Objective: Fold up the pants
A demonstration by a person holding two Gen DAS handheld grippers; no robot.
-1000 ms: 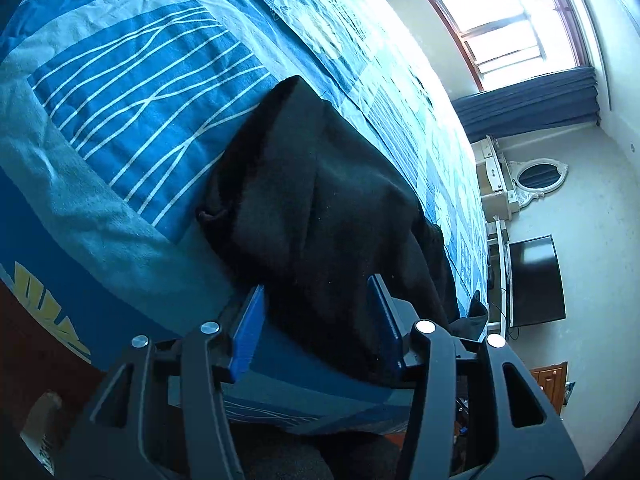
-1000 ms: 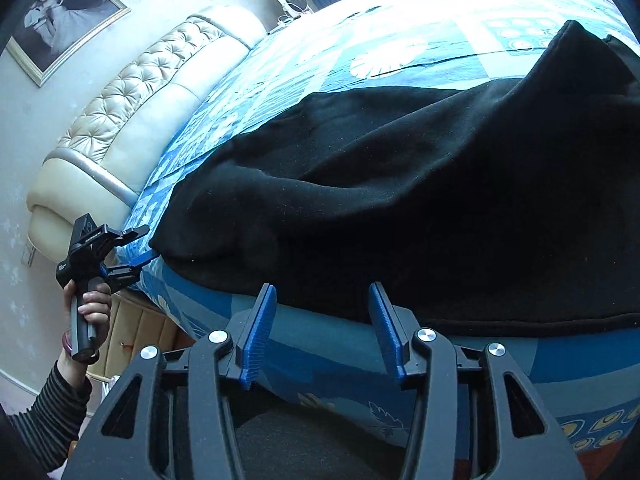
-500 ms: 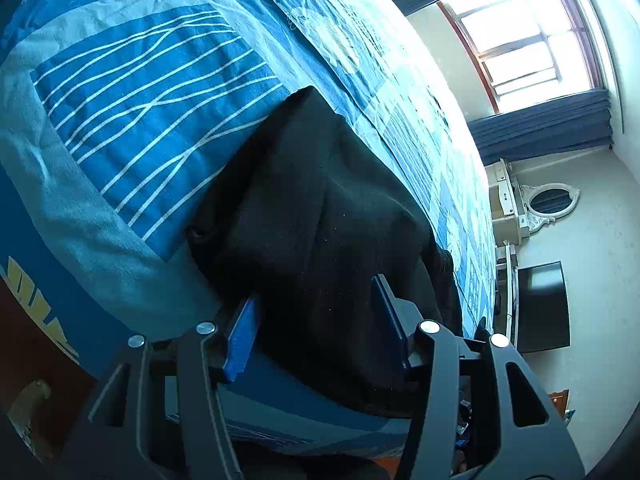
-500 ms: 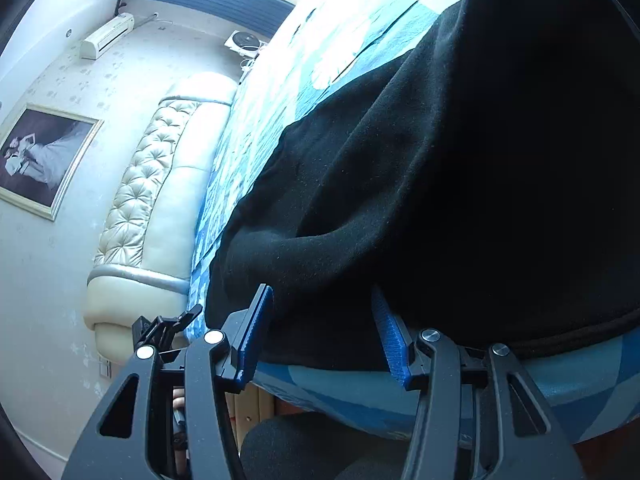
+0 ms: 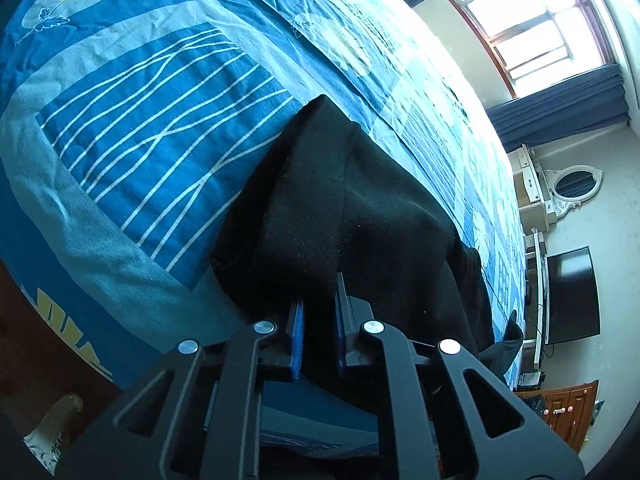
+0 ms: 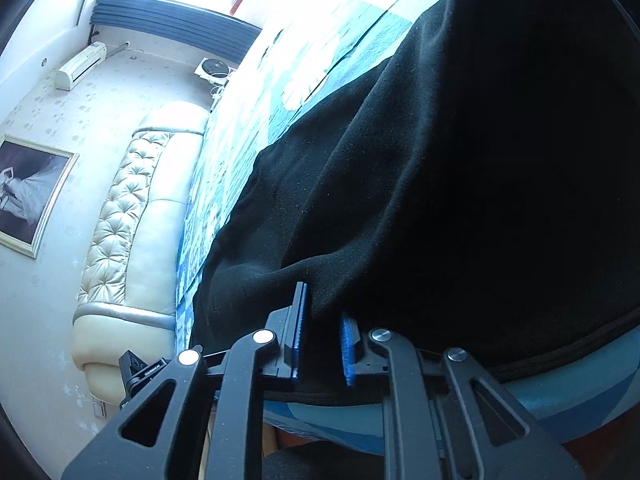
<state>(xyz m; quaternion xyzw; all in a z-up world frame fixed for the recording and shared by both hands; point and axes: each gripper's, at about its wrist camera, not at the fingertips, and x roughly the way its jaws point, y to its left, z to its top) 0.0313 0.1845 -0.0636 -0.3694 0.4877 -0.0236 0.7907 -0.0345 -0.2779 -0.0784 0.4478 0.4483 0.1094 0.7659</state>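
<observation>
Black pants point(image 5: 352, 216) lie along the near edge of a bed covered by a blue patterned sheet point(image 5: 152, 128). My left gripper point(image 5: 318, 304) is shut on the near edge of the pants at one end. In the right wrist view the pants point(image 6: 460, 168) fill most of the frame. My right gripper point(image 6: 324, 320) is shut on the pants' near edge too, with cloth pinched between its blue pads point(image 6: 300, 320). The left gripper's body point(image 6: 140, 368) shows small at the lower left of the right wrist view.
A padded cream headboard point(image 6: 132, 216) stands at the bed's end, with a framed picture point(image 6: 28, 196) on the wall. A bright window point(image 5: 532, 28), dark curtains point(image 5: 560, 108), a television point(image 5: 572, 292) and a white dresser point(image 5: 536, 188) lie beyond the bed.
Both grippers moved in onto the pants' near edge and closed from open to shut on the cloth.
</observation>
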